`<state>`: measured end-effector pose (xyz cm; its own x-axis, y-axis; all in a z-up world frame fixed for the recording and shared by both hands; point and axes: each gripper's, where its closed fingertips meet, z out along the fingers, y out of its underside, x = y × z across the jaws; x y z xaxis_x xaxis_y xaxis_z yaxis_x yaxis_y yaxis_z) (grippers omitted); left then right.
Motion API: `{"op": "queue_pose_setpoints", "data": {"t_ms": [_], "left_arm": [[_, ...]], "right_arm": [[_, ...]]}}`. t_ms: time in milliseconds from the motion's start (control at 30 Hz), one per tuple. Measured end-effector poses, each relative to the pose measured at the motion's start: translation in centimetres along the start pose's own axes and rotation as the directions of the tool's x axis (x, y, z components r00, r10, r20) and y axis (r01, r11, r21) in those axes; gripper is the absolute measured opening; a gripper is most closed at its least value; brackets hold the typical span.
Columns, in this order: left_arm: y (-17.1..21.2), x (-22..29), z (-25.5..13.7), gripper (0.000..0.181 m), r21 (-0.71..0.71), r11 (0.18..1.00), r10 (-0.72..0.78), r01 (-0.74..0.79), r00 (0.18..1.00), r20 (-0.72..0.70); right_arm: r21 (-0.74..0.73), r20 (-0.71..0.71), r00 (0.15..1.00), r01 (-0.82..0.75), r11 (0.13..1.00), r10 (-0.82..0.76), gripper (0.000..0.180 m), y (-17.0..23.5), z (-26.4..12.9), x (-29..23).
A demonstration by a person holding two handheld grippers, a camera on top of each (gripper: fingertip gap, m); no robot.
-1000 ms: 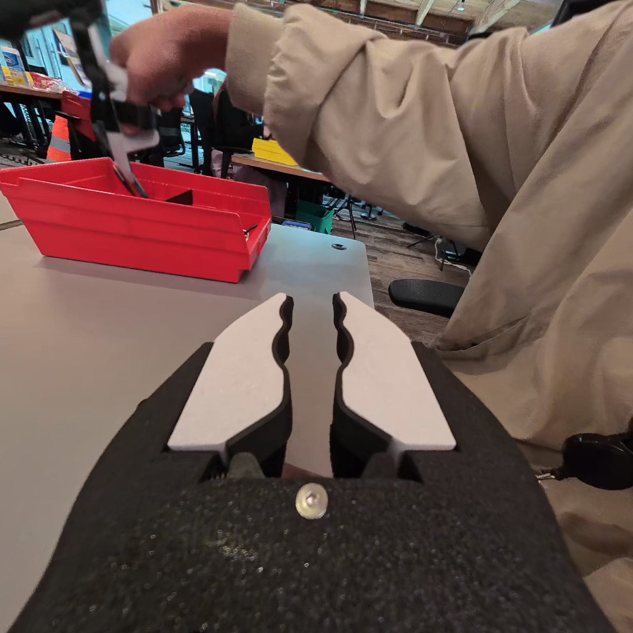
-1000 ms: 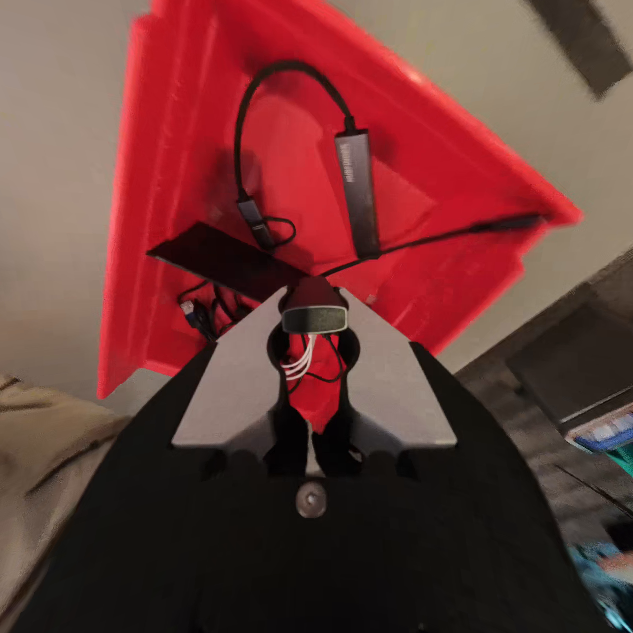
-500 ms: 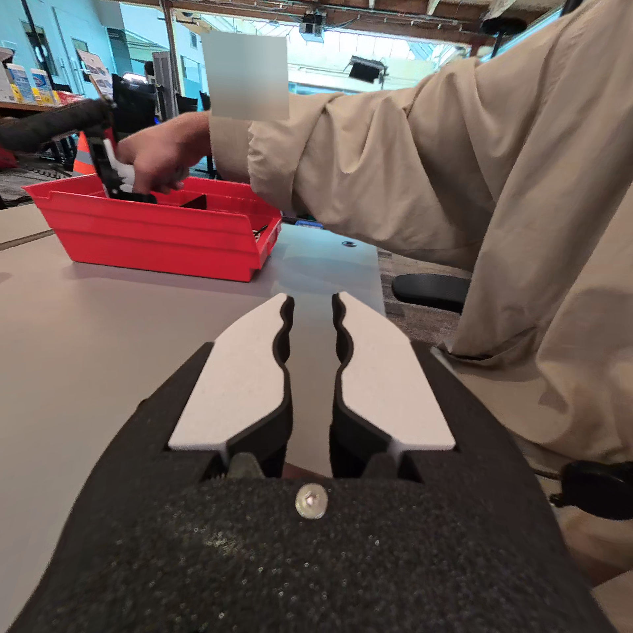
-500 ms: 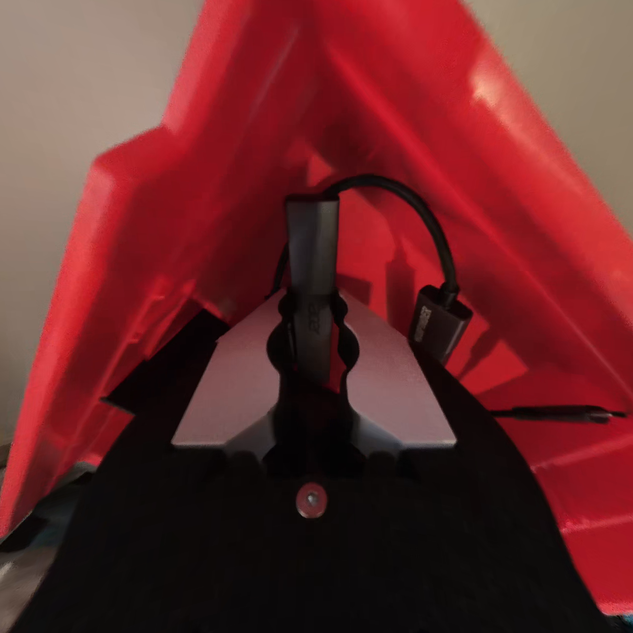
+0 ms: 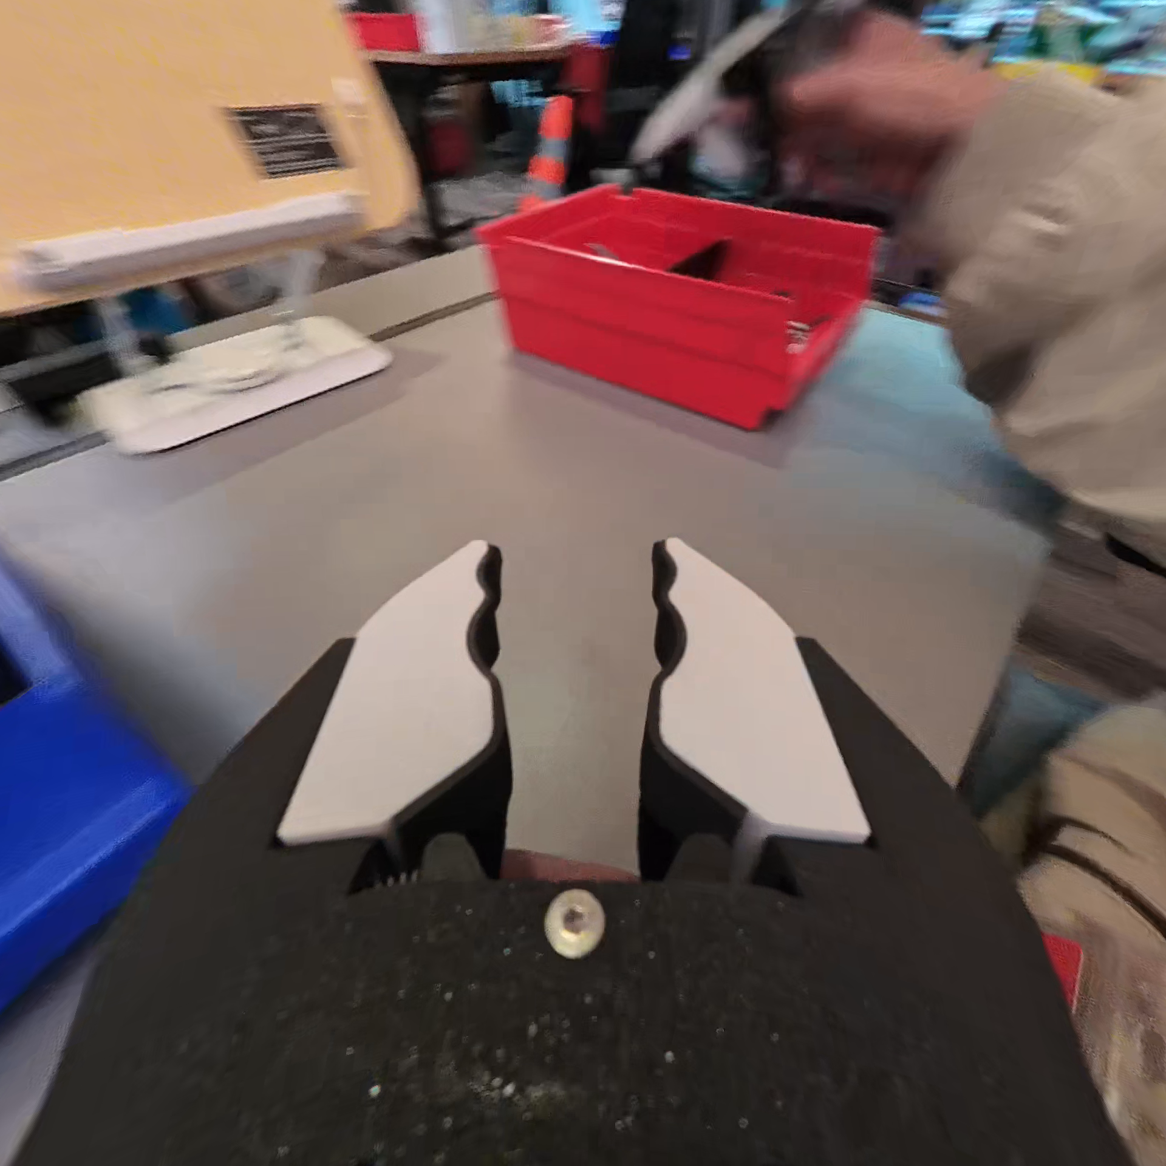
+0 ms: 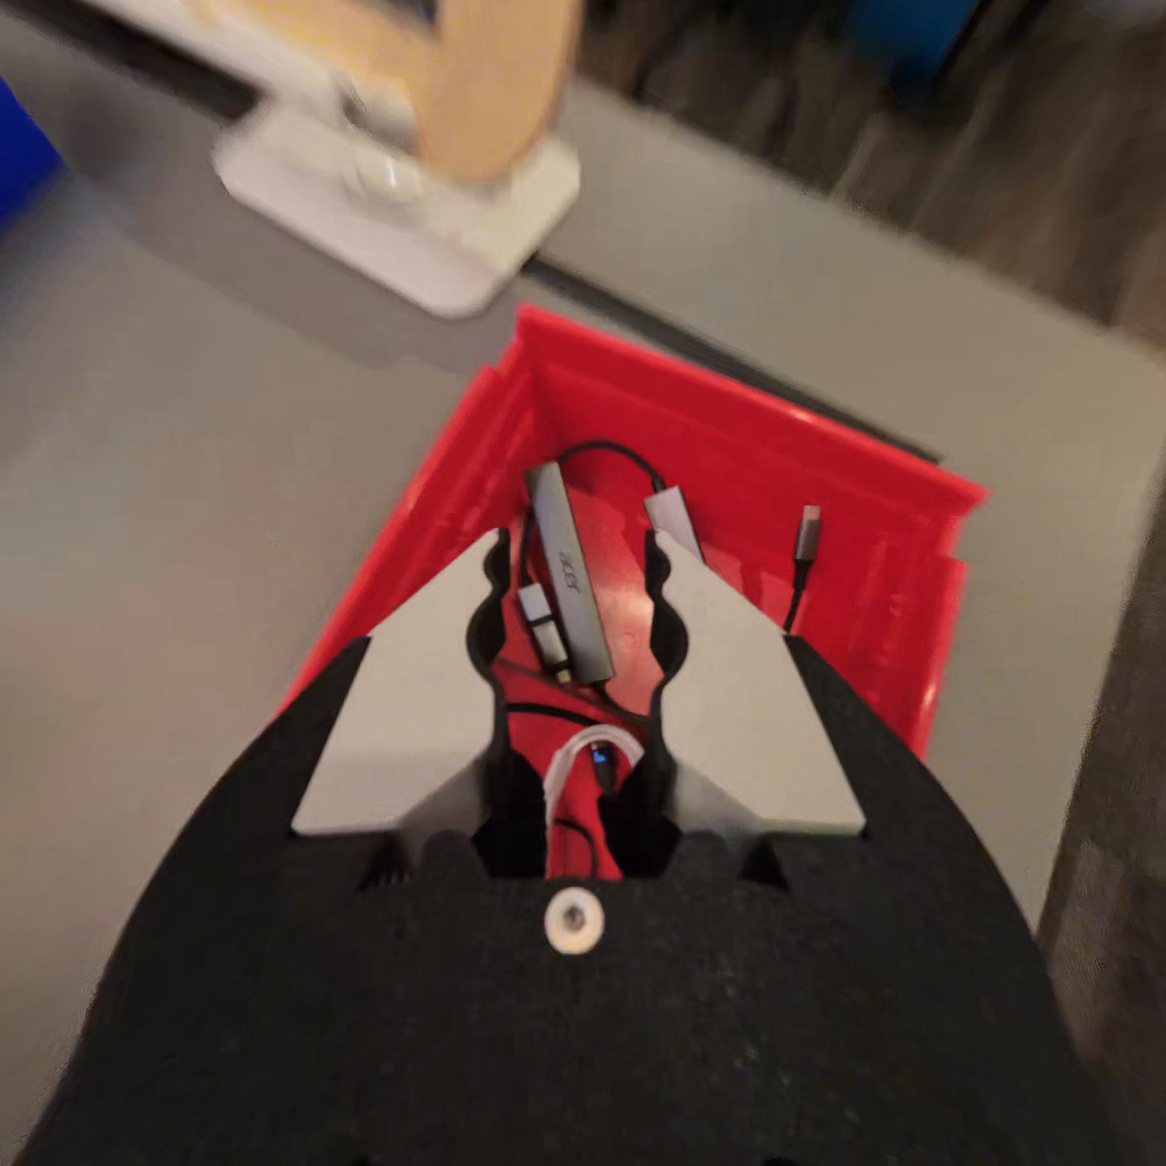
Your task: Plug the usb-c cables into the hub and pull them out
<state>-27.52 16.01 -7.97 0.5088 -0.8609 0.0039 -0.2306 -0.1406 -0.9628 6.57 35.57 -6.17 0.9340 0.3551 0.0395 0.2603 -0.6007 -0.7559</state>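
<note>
**Both tongs empty, hub and cables lying in the red bin**

The right tongs (image 6: 573,536) stand apart and hold nothing, hanging above the red bin (image 6: 744,429) at the centre of the right wrist view. Between their tips, lower down on the bin floor, lies the grey hub (image 6: 571,577), slanted from upper left to lower right, with its own short black lead looping over the top to a grey plug (image 6: 669,514) just beside the right tip. A small adapter plug (image 6: 546,631) lies touching the hub's left side. A separate usb-c cable (image 6: 806,533) lies apart at the right of the bin, its tip pointing up the frame. A coil of white cable (image 6: 583,747) sits nearer the lens.

The left tongs (image 5: 575,552) are also apart and empty, low over the bare grey counter (image 5: 441,505), well apart from the bin in the upper right of that view. A white stand (image 5: 240,372) sits at upper left, a blue box (image 5: 57,820) at lower left.

Nothing seems plugged in or lifted out yet. The risks, as I judge them: the hub is light and loose, so pressing a plug in without the other tongs bracing it would push it along the bin. The tangled leads could snag and drag neighbours out. Both views are blurred, which hampers lining up so small a plug.
</note>
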Motion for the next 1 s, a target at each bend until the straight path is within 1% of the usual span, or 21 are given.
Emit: {"op": "queue_pose_setpoints", "data": {"t_ms": [33,100,167,233,300,333,367,400,500,567,633,767,1000], "left_arm": [[-0.1,-1.1,-1.2,0.047,-0.006,1.000,-0.027,0.027,0.996,0.082],[0.6,-3.4,-4.2,0.047,-0.020,0.995,-0.091,0.098,0.965,0.245],[2.1,-5.8,-7.4,0.047,-0.030,0.990,-0.115,0.138,0.909,0.400],[3.9,-8.4,-10.3,0.047,-0.073,0.991,-0.056,0.114,0.835,0.547],[5.3,-10.9,-12.3,0.055,-0.161,0.985,0.060,0.056,0.773,0.632],[5.8,-12.1,-13.1,0.057,-0.196,0.980,0.099,0.046,0.738,0.667],[6.3,-13.1,-13.6,0.056,-0.205,0.977,0.107,0.055,0.705,0.701],[6.9,-13.7,-13.8,0.055,-0.200,0.977,0.095,0.075,0.686,0.721],[8.7,-14.4,-13.3,0.056,-0.193,0.969,0.035,0.156,0.682,0.730],[9.2,-14.8,-13.4,0.060,-0.203,0.963,0.034,0.177,0.667,0.745],[9.9,-15.0,-13.7,0.061,-0.228,0.954,0.047,0.194,0.656,0.753],[10.1,-14.9,-13.8,0.061,-0.232,0.951,0.042,0.203,0.660,0.750],[9.9,-14.5,-13.6,0.062,-0.227,0.953,0.032,0.202,0.677,0.735]], "right_arm": [[0.115,-0.036,0.999,0.004,0.993,0.000,0.045,-0.2,-2.8,-0.9],[0.308,-0.106,0.994,-0.005,0.951,0.039,0.045,1.3,-7.7,-3.0],[0.428,-0.181,0.977,-0.028,0.903,0.116,0.044,4.9,-10.8,-4.8],[0.463,-0.228,0.964,-0.016,0.886,0.137,0.044,9.4,-11.7,-6.9],[0.448,-0.337,0.927,0.006,0.894,0.163,0.047,13.5,-12.0,-7.5],[0.430,-0.384,0.906,0.004,0.903,0.179,0.047,15.0,-12.0,-7.7],[0.419,-0.397,0.898,-0.008,0.908,0.191,0.049,15.8,-11.9,-8.0],[0.411,-0.393,0.900,-0.009,0.912,0.186,0.052,15.9,-11.8,-8.5],[0.402,-0.394,0.901,-0.008,0.915,0.181,0.050,16.0,-11.1,-8.4],[0.398,-0.349,0.915,-0.051,0.916,0.203,0.051,16.4,-10.3,-8.4],[0.398,-0.336,0.917,-0.069,0.915,0.215,0.051,16.6,-10.1,-8.0],[0.400,-0.305,0.922,-0.104,0.911,0.239,0.051,16.8,-10.1,-8.1],[0.378,-0.310,0.928,-0.077,0.923,0.205,0.050,17.2,-9.9,-8.5]]}}
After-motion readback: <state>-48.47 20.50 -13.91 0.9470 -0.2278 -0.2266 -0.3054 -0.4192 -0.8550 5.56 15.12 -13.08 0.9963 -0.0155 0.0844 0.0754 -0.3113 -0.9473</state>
